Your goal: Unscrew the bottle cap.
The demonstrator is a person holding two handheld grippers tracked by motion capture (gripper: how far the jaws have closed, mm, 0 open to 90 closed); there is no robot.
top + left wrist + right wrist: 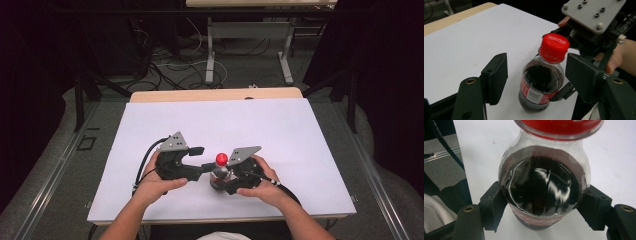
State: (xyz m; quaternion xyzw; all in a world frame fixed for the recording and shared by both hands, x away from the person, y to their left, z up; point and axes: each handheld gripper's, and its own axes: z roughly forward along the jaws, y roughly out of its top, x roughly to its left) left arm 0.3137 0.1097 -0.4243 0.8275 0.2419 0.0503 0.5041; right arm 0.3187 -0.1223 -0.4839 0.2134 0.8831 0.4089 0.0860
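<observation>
A small bottle of dark cola (218,176) with a red cap (221,159) stands upright on the white table top (260,125), near the front middle. My right gripper (223,183) comes in from the right and is shut on the bottle's body, its pads (495,206) pressing both sides below the shoulder (541,185). My left gripper (206,165) reaches in from the left at cap height. In the left gripper view the bottle (540,82) and its cap (554,47) stand between the two parted jaws, and neither pad (497,75) touches them.
The white sheet covers a wooden table whose back edge (215,94) shows beyond it. Behind stand another table's metal legs (210,50) and loose cables on the floor (165,70). The person's hands hold both grippers near the front edge (215,219).
</observation>
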